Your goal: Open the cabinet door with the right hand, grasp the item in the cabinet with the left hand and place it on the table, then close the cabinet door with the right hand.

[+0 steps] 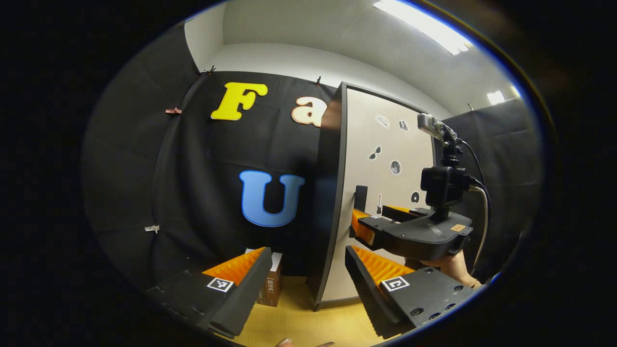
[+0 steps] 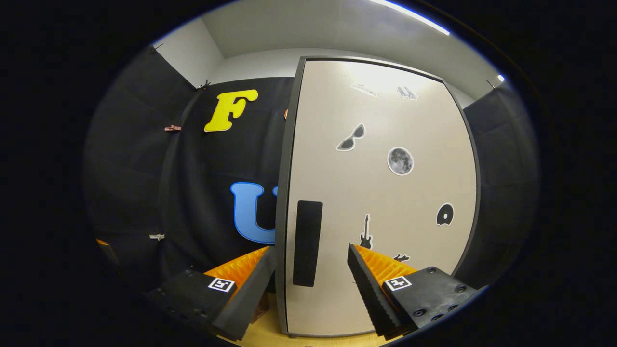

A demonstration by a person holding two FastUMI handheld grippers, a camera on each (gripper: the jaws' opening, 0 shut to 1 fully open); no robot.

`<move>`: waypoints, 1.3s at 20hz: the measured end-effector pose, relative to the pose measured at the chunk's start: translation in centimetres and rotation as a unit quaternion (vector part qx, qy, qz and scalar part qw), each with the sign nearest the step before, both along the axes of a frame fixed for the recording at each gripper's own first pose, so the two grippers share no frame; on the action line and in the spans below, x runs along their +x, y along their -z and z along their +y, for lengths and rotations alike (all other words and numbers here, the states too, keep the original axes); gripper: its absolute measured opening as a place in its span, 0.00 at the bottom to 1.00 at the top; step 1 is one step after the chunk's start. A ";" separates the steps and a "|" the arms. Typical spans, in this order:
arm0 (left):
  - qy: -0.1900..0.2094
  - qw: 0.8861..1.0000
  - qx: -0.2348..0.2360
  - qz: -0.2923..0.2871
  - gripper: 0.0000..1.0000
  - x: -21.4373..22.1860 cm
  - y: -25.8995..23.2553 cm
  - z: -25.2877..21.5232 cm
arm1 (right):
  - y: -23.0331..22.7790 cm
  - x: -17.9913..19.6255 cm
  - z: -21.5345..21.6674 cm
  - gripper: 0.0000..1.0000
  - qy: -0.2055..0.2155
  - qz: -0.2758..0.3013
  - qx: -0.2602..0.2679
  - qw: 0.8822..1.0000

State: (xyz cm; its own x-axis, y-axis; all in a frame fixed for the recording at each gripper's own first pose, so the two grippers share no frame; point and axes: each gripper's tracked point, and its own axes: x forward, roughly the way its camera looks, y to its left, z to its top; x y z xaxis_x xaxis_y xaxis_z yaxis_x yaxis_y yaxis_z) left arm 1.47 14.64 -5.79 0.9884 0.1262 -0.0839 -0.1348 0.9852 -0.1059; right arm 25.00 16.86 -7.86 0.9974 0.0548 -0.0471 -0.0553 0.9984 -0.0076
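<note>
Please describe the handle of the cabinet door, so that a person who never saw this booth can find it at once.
Find the tall pale cabinet door in front of the black cloth wall. Near its left edge, in the lower half, sits the handle, a dark upright rectangle. The small stickers on the door are picture shapes farther right; the handle is plain and larger, framed by the open right gripper.

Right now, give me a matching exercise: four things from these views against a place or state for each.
Things:
1. cabinet door
2. door handle
3. right gripper
4. small box

Places or states:
A. on the table, left of the cabinet
B. open, fingers either side of the handle
C. shut
D. dark upright strip near the door's left edge

Pairs: 1-C, 2-D, 3-B, 4-A
</note>
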 end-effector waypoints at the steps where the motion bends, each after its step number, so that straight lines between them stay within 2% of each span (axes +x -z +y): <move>1: -0.004 1.000 -0.002 0.001 0.95 -0.1 0.1 0.3 | 0.2 0.5 0.0 0.96 0.003 -0.001 0.000 1.000; 9: -0.039 0.999 -0.006 0.010 0.95 -1.0 1.0 2.9 | 1.6 4.1 0.6 0.92 0.017 0.004 -0.005 1.000; 11: -0.045 0.999 -0.005 0.015 0.95 -1.3 1.3 3.4 | 1.9 4.7 0.4 0.73 0.026 0.009 -0.009 1.000; 13: -0.052 0.998 -0.003 0.018 0.95 -1.5 1.4 3.8 | 2.0 4.6 0.7 0.42 0.030 0.009 -0.002 1.000; 14: -0.056 0.998 -0.002 0.019 0.95 -1.7 1.4 3.9 | 2.0 4.7 0.6 0.35 0.034 0.011 -0.003 0.999; 15: -0.059 0.998 -0.004 0.019 0.95 -2.0 1.3 4.1 | 2.1 4.7 0.6 0.34 0.033 0.012 -0.005 0.999; 16: -0.061 0.998 -0.005 0.018 0.95 -2.2 1.3 4.2 | 2.1 4.7 0.6 0.22 0.032 0.015 -0.002 0.999; 19: -0.066 0.998 -0.004 0.018 0.95 -2.9 1.0 4.2 | 2.1 4.3 0.6 0.21 0.031 0.024 0.000 0.999; 23: -0.071 0.997 0.021 0.015 0.95 -3.3 0.3 4.5 | 1.9 3.3 0.7 0.21 0.018 0.032 0.002 0.999; 24: -0.067 0.997 0.025 0.011 0.95 -3.3 0.2 4.3 | 1.8 2.8 0.7 0.18 0.014 0.035 0.005 0.999; 26: -0.064 0.998 0.029 0.002 0.95 -3.6 -0.4 3.7 | 1.7 2.3 0.6 0.21 0.006 0.035 0.006 0.999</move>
